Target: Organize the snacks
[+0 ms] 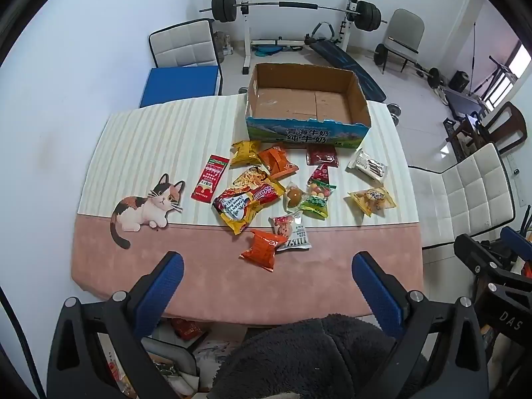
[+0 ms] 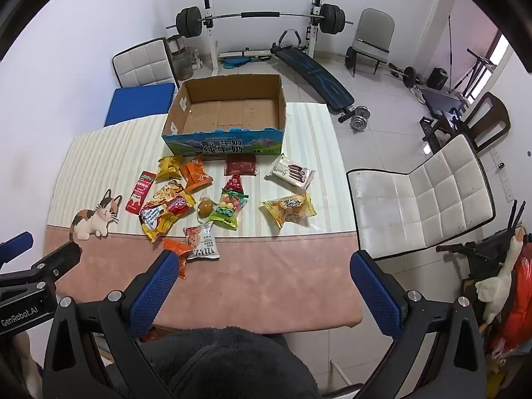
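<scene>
Left gripper [image 1: 267, 274] and right gripper [image 2: 262, 271], both wide open and empty, hung before light, crinkly, slippery snack packets [image 1: 262, 248] near the cardboard box [image 1: 307, 131], best pinched at sealed edges.

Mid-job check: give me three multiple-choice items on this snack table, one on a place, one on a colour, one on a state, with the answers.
1. Where does the cardboard box stand?
A. at the table's far edge, beyond the snacks
B. on the floor
C. on the white chair

2. What colour is the long flat packet nearest the cat picture?
A. blue
B. red
C. white

3. How are the two grippers?
A. both open, holding nothing
B. left shut on a packet
C. right shut on the box

Answers: 1 A, the box sits behind the packets on the table. 2 B, its wrapper is red. 3 A, the left gripper and right gripper show jaws spread wide with nothing between.
</scene>
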A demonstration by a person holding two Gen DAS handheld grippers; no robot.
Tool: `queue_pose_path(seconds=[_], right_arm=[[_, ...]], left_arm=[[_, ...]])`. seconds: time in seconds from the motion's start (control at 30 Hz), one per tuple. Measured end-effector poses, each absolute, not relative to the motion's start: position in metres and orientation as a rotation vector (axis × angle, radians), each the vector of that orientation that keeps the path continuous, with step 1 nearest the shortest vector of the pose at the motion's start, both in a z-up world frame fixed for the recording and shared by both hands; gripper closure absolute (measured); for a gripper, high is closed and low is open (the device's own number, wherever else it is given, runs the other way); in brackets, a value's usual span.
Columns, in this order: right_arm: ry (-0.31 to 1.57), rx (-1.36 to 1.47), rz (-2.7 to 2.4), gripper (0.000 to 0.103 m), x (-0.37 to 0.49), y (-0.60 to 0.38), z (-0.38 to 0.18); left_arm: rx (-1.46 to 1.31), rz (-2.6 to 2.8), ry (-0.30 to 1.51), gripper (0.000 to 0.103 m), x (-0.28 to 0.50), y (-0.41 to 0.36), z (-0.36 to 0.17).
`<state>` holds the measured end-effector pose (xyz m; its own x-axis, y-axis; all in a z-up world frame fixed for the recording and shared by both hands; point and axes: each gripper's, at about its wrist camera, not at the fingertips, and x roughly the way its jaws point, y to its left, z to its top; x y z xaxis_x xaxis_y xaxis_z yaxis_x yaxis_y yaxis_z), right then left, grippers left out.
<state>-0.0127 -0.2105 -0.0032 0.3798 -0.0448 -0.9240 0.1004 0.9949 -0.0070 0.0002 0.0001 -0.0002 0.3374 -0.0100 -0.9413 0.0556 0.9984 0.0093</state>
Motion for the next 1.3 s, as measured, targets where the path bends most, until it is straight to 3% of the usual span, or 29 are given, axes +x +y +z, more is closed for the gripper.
queue_pose_path(seconds=[1.3], right_arm=[[1.118, 0.029, -0.105, 0.0, -0.023, -0.213, 0.018]], left_arm=[[0.024, -0.068, 1.178, 0.0, -0.008, -0.004, 0.016]])
